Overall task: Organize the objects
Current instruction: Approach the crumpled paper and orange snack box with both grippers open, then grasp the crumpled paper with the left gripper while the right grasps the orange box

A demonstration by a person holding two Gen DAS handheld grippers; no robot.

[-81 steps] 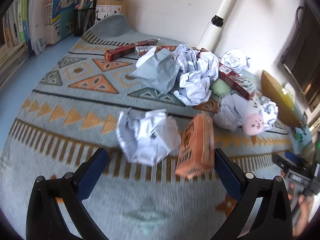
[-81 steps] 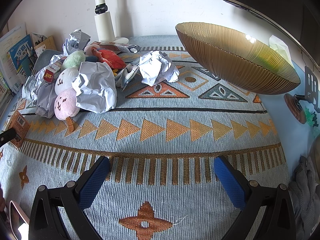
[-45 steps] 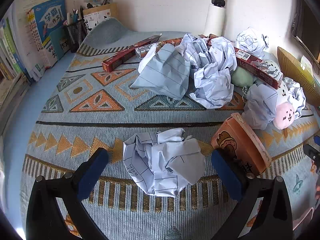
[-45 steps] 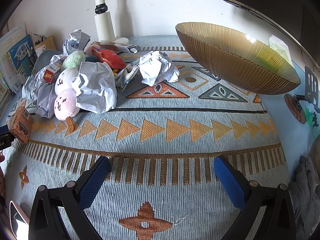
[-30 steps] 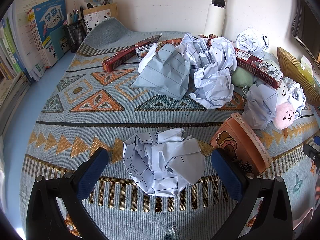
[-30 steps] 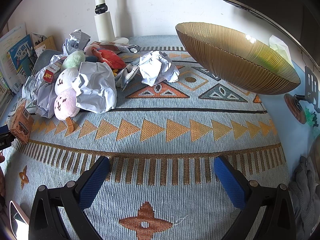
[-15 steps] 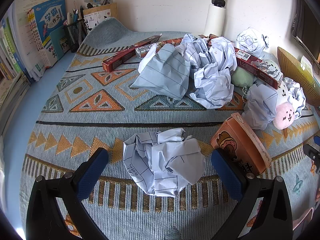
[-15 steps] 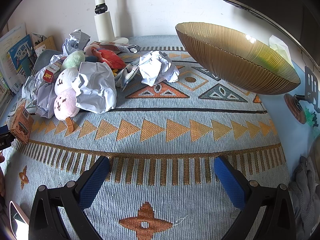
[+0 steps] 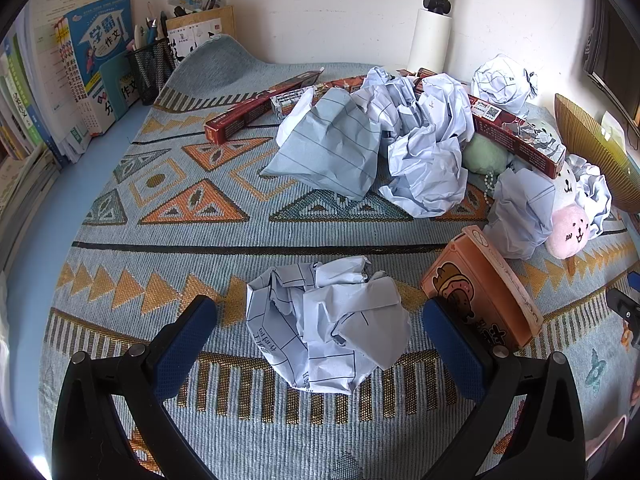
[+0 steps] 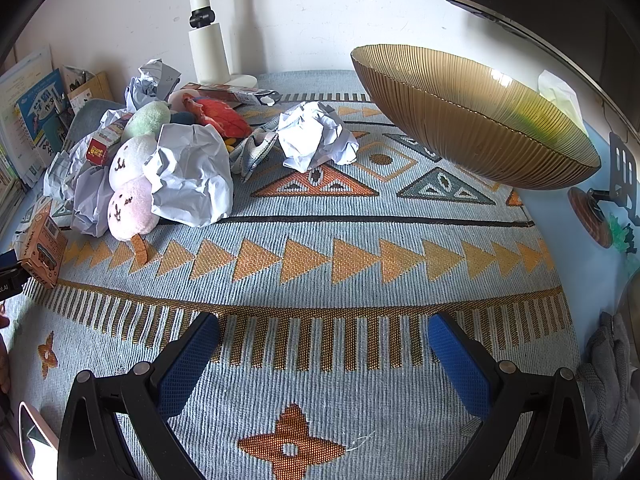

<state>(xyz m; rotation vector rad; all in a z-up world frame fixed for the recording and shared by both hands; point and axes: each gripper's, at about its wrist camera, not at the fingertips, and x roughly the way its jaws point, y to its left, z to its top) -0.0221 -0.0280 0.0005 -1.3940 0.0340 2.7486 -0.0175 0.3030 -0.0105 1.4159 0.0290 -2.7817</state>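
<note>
My left gripper (image 9: pixel 320 320) is open, and a crumpled ball of lined paper (image 9: pixel 326 326) lies on the patterned cloth between its blue pads without being touched. An orange snack box (image 9: pixel 478 290) lies tilted just beyond the right pad. Behind these is a heap of crumpled paper (image 9: pixel 400 140), red boxes (image 9: pixel 256 110) and plush toys (image 9: pixel 566 232). My right gripper (image 10: pixel 324 340) is open over bare cloth with nothing between its pads. A large gold ribbed bowl (image 10: pixel 472 116) stands at its far right. The same heap of paper (image 10: pixel 192 176) and pink plush (image 10: pixel 130 208) lies at its far left.
Books (image 9: pixel 96 64) and a mesh pen holder (image 9: pixel 150 68) line the left wall. A white lamp post (image 9: pixel 434 24) rises at the back. A monitor (image 10: pixel 560 4) hangs above the bowl. A grey cloth (image 10: pixel 612 380) lies at the right edge.
The left gripper swung left since 2.7 s ago, bringing the paper ball between its pads and the orange box to its right. Nothing has moved in the last 1.5 s.
</note>
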